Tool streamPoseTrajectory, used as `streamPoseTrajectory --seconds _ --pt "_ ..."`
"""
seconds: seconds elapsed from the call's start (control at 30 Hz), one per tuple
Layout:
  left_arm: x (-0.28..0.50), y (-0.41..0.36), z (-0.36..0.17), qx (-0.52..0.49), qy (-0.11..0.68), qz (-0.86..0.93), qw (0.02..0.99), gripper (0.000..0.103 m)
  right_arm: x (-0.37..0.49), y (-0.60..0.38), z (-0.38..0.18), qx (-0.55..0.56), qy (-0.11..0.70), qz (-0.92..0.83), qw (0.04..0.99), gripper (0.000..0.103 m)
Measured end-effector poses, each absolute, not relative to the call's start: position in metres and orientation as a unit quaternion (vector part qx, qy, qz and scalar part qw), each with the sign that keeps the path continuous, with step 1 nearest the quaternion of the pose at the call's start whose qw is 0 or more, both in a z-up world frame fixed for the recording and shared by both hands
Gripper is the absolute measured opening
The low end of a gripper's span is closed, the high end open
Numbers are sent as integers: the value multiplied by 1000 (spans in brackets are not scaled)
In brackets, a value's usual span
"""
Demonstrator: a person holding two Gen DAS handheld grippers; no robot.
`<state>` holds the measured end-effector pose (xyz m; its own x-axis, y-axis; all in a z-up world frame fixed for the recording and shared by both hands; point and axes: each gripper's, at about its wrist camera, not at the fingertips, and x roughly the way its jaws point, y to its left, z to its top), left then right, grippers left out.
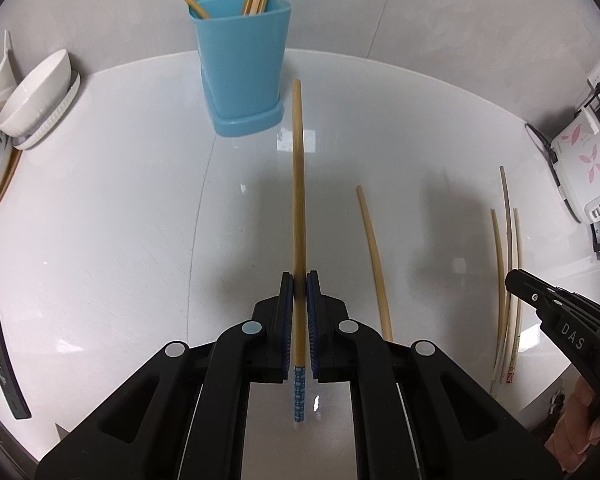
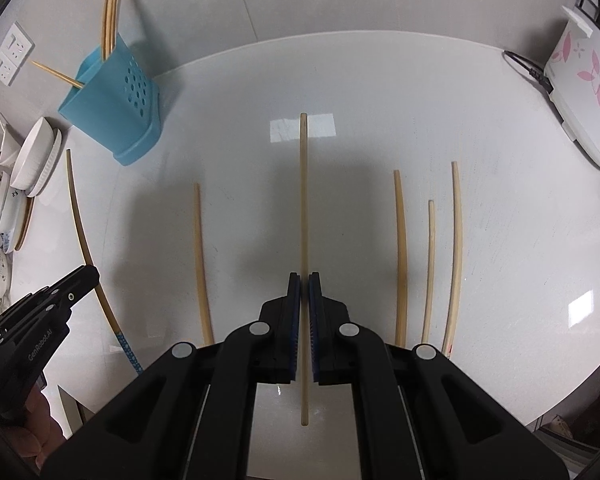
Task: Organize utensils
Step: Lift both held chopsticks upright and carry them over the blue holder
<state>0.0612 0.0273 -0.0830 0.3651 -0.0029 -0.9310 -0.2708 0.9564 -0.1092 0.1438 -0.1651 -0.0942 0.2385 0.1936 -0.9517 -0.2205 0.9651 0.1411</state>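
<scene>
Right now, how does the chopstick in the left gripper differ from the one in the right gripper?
The left gripper is shut on a golden-brown chopstick whose rear end has a blue dotted band and a white tip. The right gripper is shut on a paler chopstick that is plain along its whole length, with no band. Both are pinched between shut pads, point forward along the fingers, and are off the white table.

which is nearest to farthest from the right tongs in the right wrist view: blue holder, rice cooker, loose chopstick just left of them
1. loose chopstick, on the counter just left of the right tongs
2. blue holder, far left by the wall
3. rice cooker, far right corner; close to call with the holder
</scene>
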Motion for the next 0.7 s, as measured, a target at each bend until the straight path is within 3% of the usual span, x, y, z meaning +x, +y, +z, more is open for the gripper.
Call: streamPoseTrajectory --seconds 0.7 --pt "70 48 -16 -113 498 90 855 6 155 -135 -26 -12 530 170 831 3"
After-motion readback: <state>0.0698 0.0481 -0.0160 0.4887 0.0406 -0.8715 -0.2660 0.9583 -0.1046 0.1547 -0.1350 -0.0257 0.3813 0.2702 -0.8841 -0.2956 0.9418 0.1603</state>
